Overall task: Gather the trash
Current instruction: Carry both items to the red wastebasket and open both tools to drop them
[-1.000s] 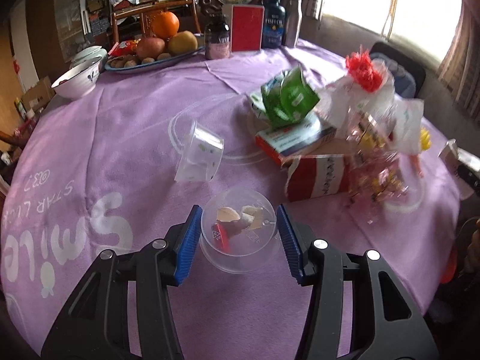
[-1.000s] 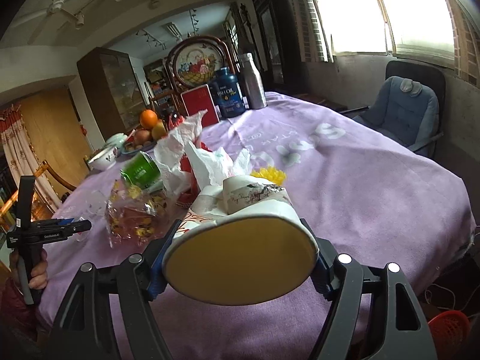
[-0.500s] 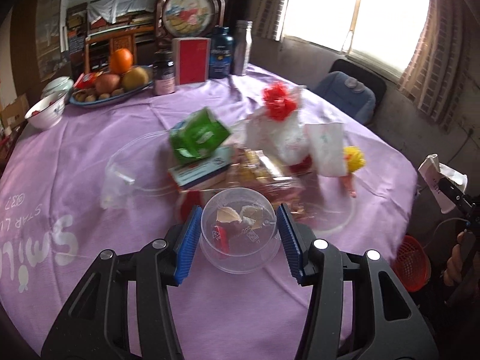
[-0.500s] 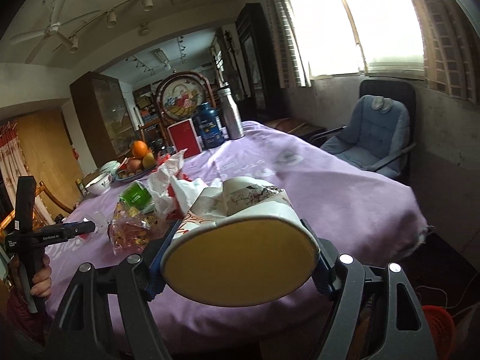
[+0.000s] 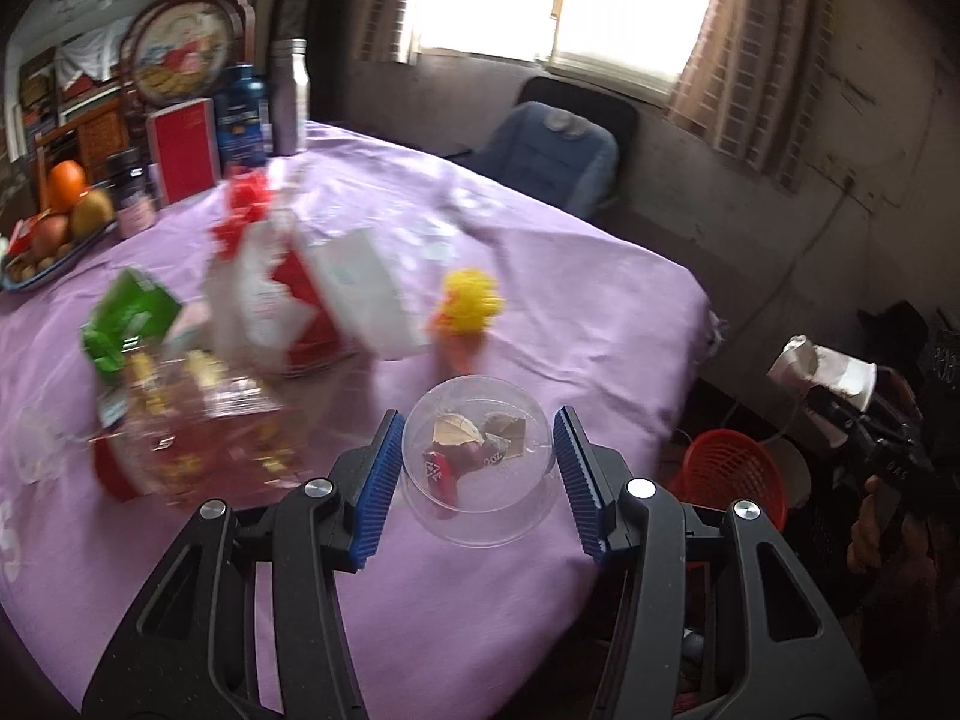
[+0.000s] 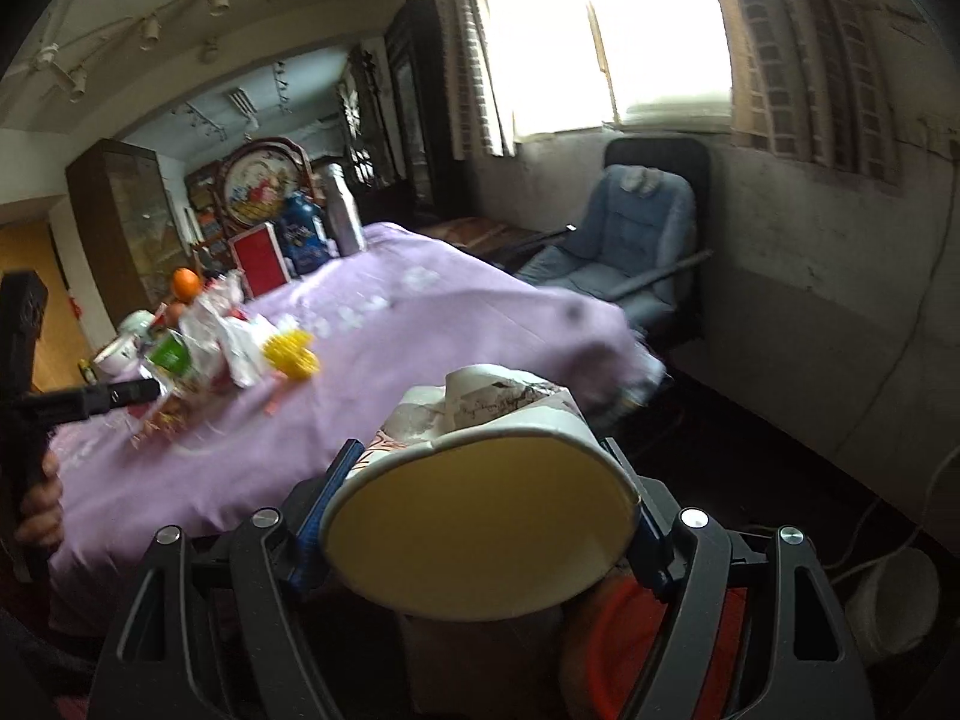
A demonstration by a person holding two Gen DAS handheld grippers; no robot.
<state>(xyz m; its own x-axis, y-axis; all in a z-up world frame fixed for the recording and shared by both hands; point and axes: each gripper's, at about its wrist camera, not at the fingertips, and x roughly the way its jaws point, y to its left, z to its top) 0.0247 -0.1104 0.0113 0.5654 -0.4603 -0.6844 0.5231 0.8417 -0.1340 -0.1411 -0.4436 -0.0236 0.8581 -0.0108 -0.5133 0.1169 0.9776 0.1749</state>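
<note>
Your left gripper [image 5: 474,474] pinched a clear plastic cup [image 5: 477,462] of scraps above the purple surface [image 5: 540,276]; your right gripper [image 6: 480,516] clamped a crumpled paper cup [image 6: 480,516] over the red basket [image 6: 618,648].

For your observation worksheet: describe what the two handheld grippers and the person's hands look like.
Both the left gripper and right gripper have matte black skeletal frames with triangular cut-outs, silver round screw heads and ribbed blue finger pads. No cables show. The person's hand is bare-skinned.
</note>
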